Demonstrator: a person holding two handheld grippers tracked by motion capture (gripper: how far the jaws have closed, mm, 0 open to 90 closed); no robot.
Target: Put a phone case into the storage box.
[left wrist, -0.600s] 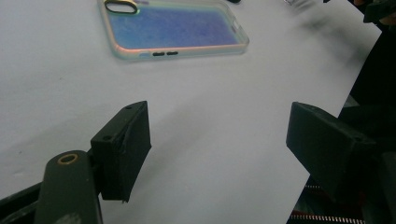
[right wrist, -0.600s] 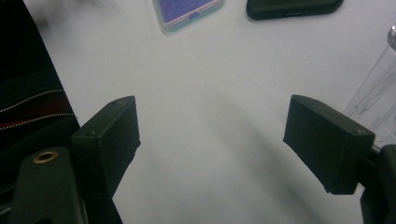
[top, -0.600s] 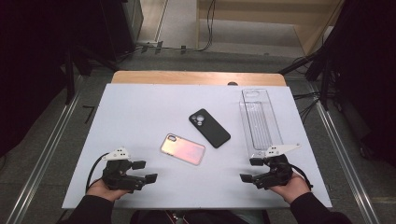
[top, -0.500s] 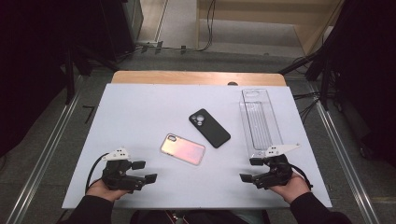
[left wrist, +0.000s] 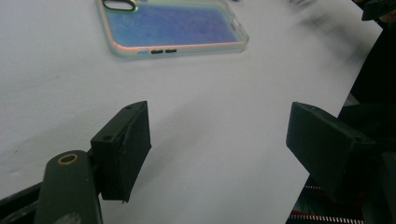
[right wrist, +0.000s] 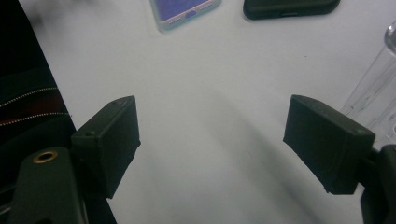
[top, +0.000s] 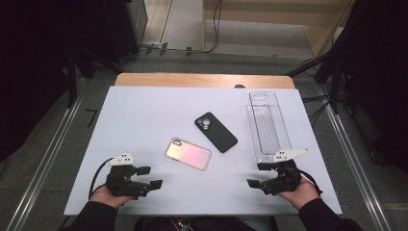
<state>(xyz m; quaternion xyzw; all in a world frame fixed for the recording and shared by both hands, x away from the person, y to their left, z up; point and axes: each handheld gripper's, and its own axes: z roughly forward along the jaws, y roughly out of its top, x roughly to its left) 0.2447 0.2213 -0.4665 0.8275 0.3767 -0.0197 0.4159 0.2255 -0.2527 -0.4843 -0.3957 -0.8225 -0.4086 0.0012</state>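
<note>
Both grippers rested low at the near edge of the white surface (top: 144, 110), one in each hand, nothing held. The left gripper (top: 146, 180) had its fingers (left wrist: 123, 147) spread wide over bare surface; the right gripper (top: 260, 174) likewise showed its fingers (right wrist: 109, 140) apart with nothing between them. The iridescent phone case (top: 188, 153) lay flat near the middle, just ahead and to the right of the left gripper. The black phone case (top: 216, 132) lay angled just beyond it, close but apparently not touching. A clear tray (top: 267, 126) ran lengthwise along the right side, its near end just ahead of the right gripper. Judged a starting stance, no reach committed. The next move likely called for the left gripper to advance toward the iridescent case and straddle one edge, which sat thin and flat against the surface. In the left gripper view the case's far end was cut off at the top; in the right gripper view both cases showed as bottom edges and the tray as a blurred corner. Tray contents could not be made out.
</note>
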